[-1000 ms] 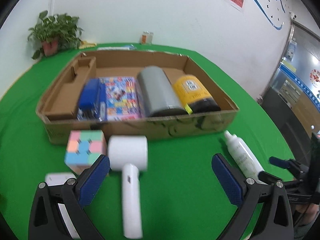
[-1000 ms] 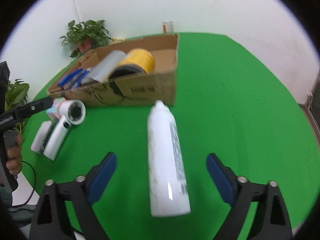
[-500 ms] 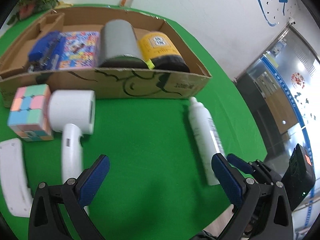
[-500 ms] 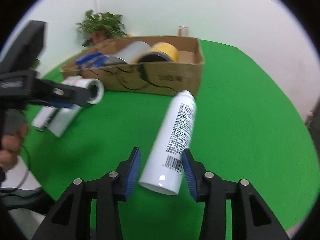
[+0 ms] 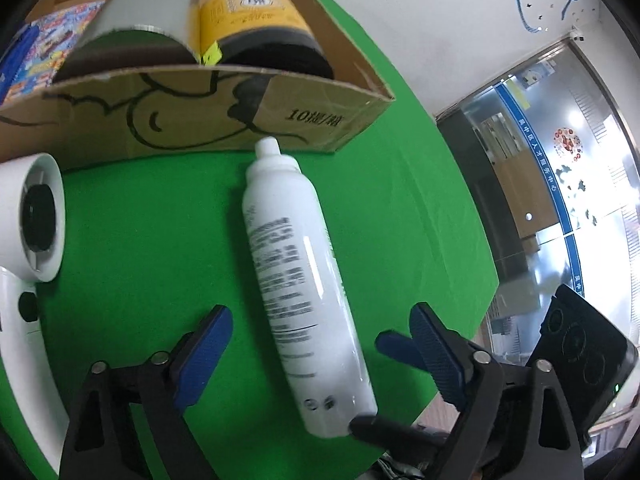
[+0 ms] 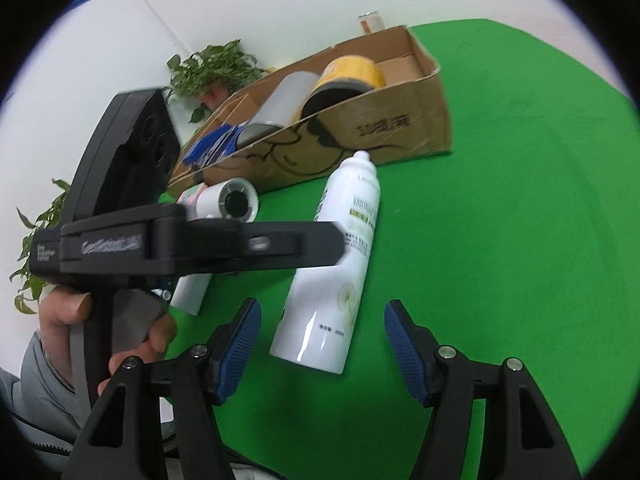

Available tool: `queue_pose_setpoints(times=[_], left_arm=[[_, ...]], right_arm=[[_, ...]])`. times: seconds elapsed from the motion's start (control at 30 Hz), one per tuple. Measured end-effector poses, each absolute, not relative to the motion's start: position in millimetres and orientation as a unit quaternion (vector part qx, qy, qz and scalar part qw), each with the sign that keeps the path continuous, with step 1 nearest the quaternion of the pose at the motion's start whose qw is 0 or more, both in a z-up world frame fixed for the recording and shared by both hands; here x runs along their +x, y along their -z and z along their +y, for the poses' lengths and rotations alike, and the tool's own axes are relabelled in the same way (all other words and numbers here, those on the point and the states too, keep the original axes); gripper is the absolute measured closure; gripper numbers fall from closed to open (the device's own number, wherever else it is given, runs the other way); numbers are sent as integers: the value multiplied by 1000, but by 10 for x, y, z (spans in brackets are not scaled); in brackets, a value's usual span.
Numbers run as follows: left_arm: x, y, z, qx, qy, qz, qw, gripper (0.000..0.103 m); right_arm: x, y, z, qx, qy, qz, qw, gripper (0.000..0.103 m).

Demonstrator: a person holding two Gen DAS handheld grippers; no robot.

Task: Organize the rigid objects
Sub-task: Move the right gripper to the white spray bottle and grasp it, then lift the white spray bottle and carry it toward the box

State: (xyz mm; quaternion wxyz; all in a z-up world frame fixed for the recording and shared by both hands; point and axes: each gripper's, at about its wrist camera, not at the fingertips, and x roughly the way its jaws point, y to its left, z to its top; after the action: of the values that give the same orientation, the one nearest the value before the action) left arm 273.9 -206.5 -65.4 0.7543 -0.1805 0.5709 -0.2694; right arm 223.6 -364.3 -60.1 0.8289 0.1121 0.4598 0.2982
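Your left gripper (image 5: 316,354) was closing, right gripper (image 6: 322,344) opening, fingers apart around the unheld white plastic spray bottle (image 5: 304,280) near the worktop's edge; you needed one centred grip.

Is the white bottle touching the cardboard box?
Apart. The left wrist view shows a strip of green cloth between the white bottle tip and the cardboard box.

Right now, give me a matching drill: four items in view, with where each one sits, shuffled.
Items:
1. spray bottle
2. yellow can
3. hair dryer
4. plant

Places:
A. behind the box, by the wall
B. lying on the green cloth, nozzle toward the box
C. inside the box, beside the grey cylinder
D. on the cloth, left of the bottle

Pairs: 1-B, 2-C, 3-D, 4-A
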Motion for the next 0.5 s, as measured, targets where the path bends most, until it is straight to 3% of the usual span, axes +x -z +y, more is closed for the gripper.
queue_pose_setpoints(times=[0.17,0.33,0.5], left_arm=[[2742,726,-2059,-182,253,583,750,25],[2705,738,-2105,-156,233,591,756,43],[2662,746,-2051,-157,215,594,759,57]], right_arm=[[2223,651,-3447,104,-316,470,817,41],[2237,706,-3297,80,-322,483,811,52],[2265,698,-3291,72,-321,482,812,53]])
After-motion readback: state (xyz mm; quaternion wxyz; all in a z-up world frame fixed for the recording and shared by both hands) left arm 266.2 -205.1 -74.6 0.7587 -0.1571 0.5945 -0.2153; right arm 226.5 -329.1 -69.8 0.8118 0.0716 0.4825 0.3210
